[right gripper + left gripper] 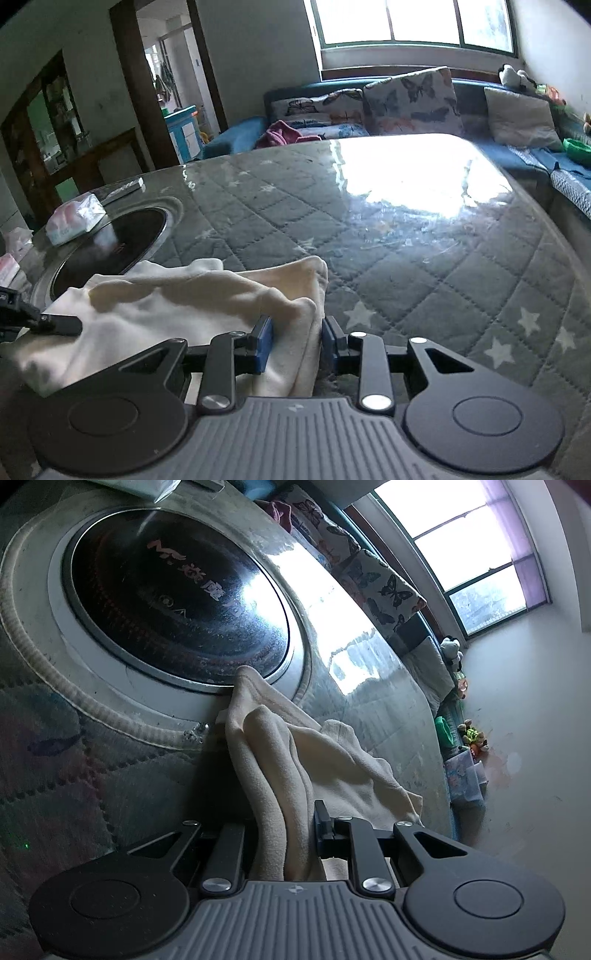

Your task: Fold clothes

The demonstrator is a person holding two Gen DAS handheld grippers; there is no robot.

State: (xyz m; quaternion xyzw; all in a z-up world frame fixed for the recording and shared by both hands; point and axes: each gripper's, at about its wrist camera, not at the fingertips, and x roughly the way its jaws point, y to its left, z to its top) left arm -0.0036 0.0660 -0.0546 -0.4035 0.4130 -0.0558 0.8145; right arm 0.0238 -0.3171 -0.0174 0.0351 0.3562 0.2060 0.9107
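Clearly the cream garment (pixel 192 295) was light, soft and floppy, so both my left gripper (pixel 284 830) and right gripper (pixel 297 343) had jaws clamped on its bunched edges.

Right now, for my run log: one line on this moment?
left gripper: shut on cream garment | right gripper: shut on cream garment | over quilted table

My surface (pixel 424 251) wears a grey quilted star cover under glossy plastic. On it lie my cream cloth (pixel 177 310) at 7 o'clock, a round black cooktop (pixel 110 243) and a tissue pack (pixel 74 218) at 9.
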